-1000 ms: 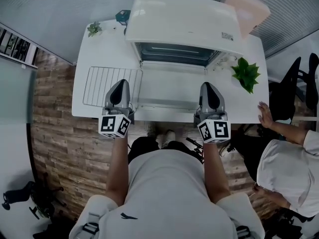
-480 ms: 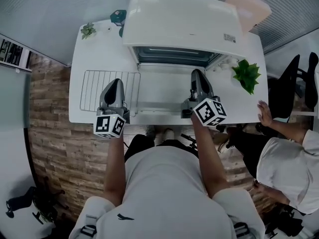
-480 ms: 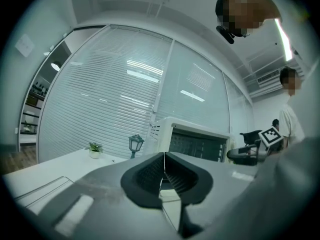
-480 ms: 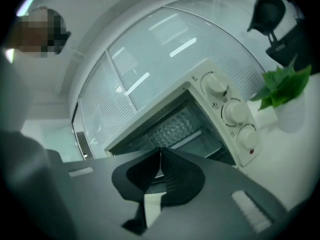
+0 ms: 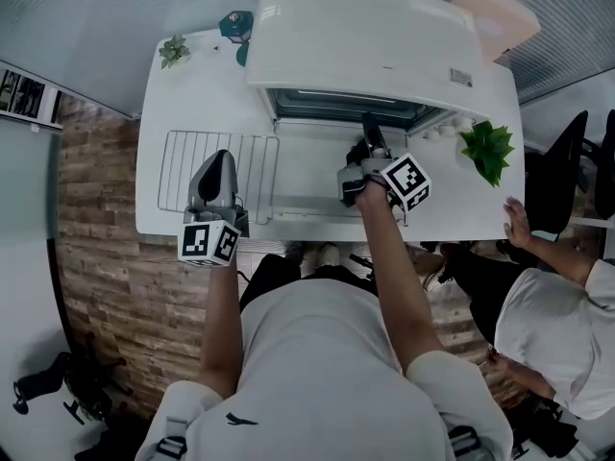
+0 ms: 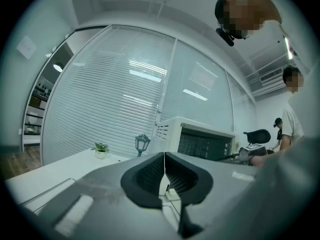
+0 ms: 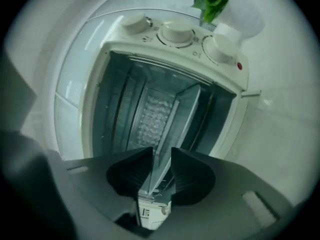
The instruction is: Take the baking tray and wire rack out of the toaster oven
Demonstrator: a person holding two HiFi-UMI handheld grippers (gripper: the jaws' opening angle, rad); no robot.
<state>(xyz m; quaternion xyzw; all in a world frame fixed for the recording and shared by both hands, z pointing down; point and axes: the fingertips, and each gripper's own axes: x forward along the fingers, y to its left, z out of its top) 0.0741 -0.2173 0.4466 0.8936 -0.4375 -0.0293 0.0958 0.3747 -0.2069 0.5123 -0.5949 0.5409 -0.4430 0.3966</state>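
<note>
Gridded wire rack (image 5: pixel 183 166), boxy toaster oven (image 5: pixel 365 36)

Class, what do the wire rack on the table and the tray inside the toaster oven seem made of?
Wire rack: thin, pale parallel rods in a frame, probably plated steel. Baking tray: likely sheet metal, grey with a pebbled sheen; any coating can't be told.

No legible text, number or brand was found. A small label (image 5: pixel 462 77) is noted on the top of the toaster oven (image 5: pixel 365 36), beyond the right gripper (image 5: pixel 368 123) and off to its right; its print is too small to be read. Black-and-white square markers (image 5: pixel 209 242) are borne on the cube (image 5: pixel 407 181) behind the right gripper and on that behind the left gripper (image 5: pixel 221 158); no lettering is carried.
</note>
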